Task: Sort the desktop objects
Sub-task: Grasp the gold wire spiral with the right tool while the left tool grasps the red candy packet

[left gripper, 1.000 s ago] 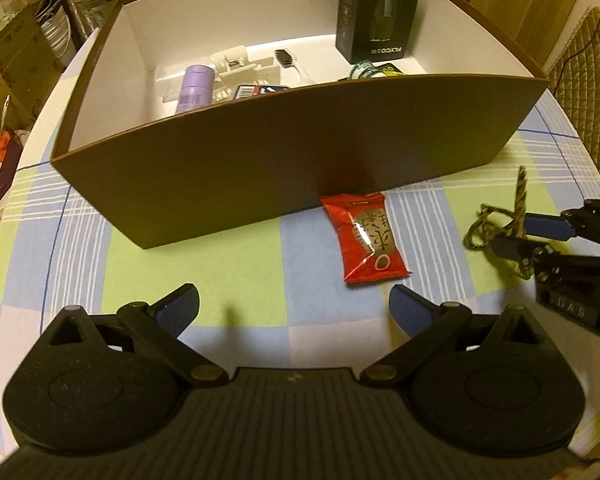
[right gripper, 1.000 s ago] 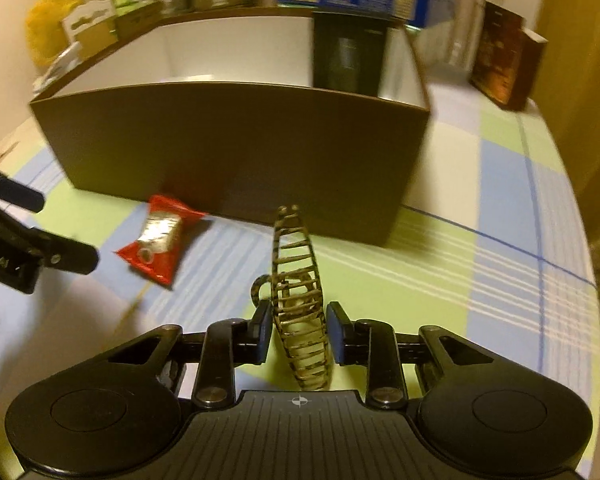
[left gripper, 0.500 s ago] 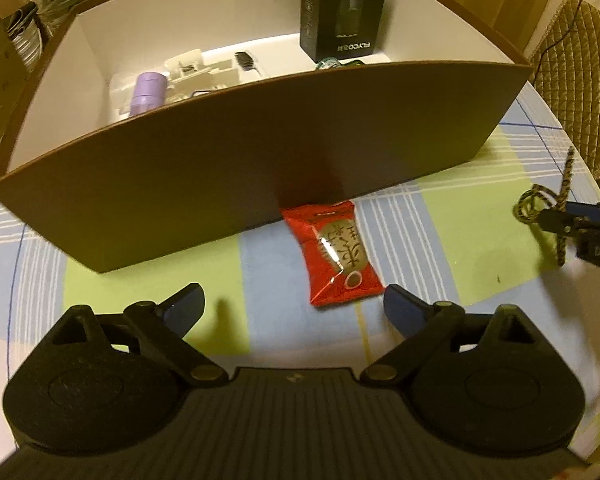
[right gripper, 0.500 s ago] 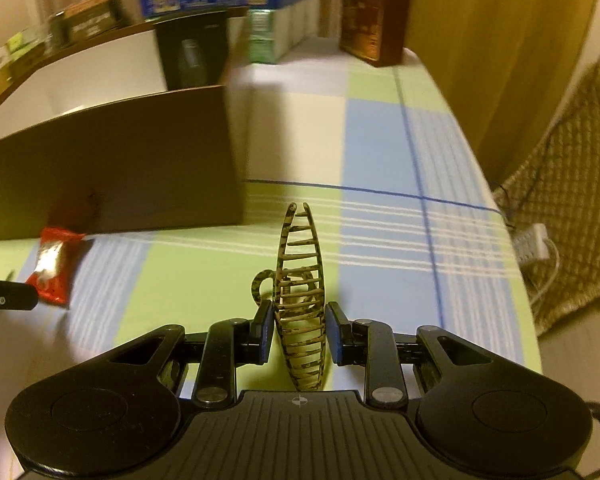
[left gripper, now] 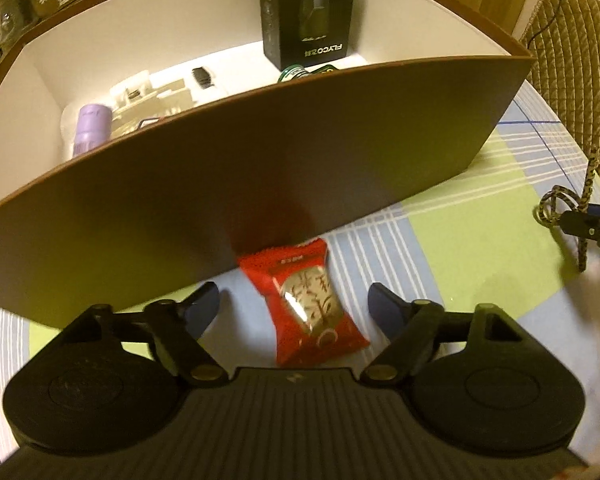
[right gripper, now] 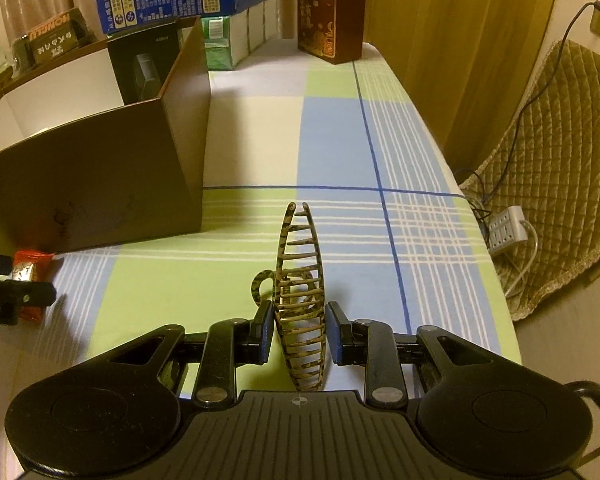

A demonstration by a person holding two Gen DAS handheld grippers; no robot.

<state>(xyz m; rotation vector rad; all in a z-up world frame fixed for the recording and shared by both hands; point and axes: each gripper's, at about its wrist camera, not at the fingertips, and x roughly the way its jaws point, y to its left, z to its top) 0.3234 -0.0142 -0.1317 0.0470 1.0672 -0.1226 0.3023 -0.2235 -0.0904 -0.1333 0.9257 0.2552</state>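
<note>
With the red snack packet [left gripper: 306,300] lying on the desk [left gripper: 460,240] between its closing jaws, the left gripper [left gripper: 294,300] should centre and squeeze gently, while the right gripper [right gripper: 298,332] holds the hair claw [right gripper: 300,296].

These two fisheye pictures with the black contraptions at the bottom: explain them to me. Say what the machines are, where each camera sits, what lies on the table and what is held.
There is no robot here. A person carries a hand-held gripper with two fingers in each hand, and a wide-angle camera on each one looks forward along its fingers.

The left wrist view shows the left gripper tilted down over a red snack packet on the checked tablecloth. The packet lies against the front wall of a brown box. The fingers are closing with the packet between them, not yet touching it.

The right wrist view shows the right gripper shut on a leopard-print hair claw.

Inside the box are a black product carton, a lilac bottle and white plastic pieces. More boxes stand at the table's far end.
</note>
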